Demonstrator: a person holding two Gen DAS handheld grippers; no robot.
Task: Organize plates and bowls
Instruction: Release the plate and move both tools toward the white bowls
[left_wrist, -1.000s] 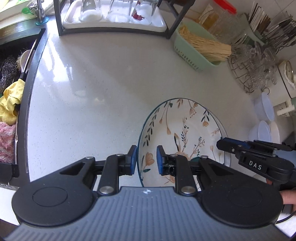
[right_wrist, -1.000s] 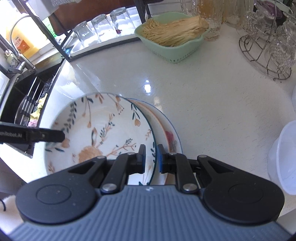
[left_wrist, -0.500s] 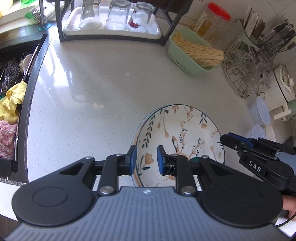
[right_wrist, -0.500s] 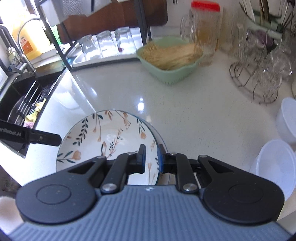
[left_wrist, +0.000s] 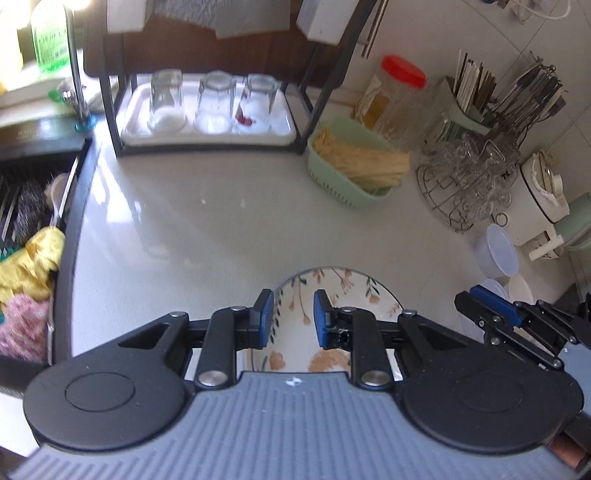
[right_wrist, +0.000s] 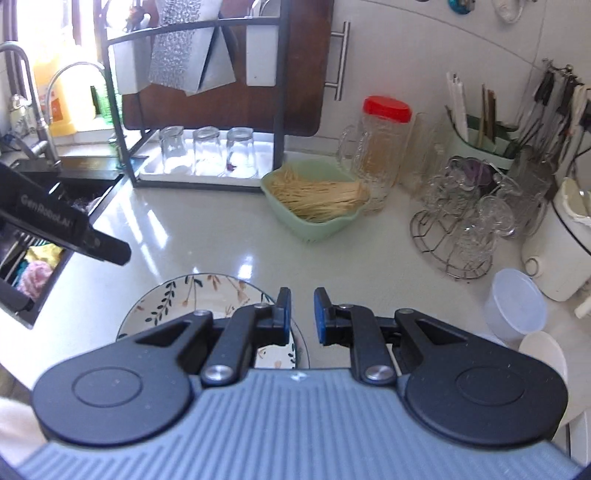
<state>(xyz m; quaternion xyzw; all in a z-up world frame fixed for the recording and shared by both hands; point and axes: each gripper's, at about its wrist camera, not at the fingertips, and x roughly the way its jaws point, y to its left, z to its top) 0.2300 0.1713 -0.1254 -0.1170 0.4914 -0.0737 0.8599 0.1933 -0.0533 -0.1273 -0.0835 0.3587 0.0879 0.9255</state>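
A floral plate (left_wrist: 351, 291) lies flat on the white counter (left_wrist: 221, 229), near its front edge. In the right wrist view the plate (right_wrist: 192, 295) shows a thin second rim (right_wrist: 305, 343) along its right side, perhaps another plate underneath. My left gripper (left_wrist: 293, 317) hovers above the plate's left part, its pads a narrow gap apart and pressing on nothing. My right gripper (right_wrist: 302, 314) hangs over the plate's right rim, shut and empty. From the side, the right gripper (left_wrist: 466, 297) and the left gripper (right_wrist: 123, 254) both stand clear of the plate.
A green basket of sticks (left_wrist: 354, 166) and a black rack with a tray of upturned glasses (left_wrist: 207, 107) stand at the back. A wire stand of glass cups (left_wrist: 469, 177) and clear plastic tubs (left_wrist: 496, 254) crowd the right. The sink (left_wrist: 26, 206) with cloths lies left.
Both grippers have risen and tipped upward, off the plate. The plate has dropped lower and looks smaller in both views. Neither gripper's tip overlaps its rim any more.
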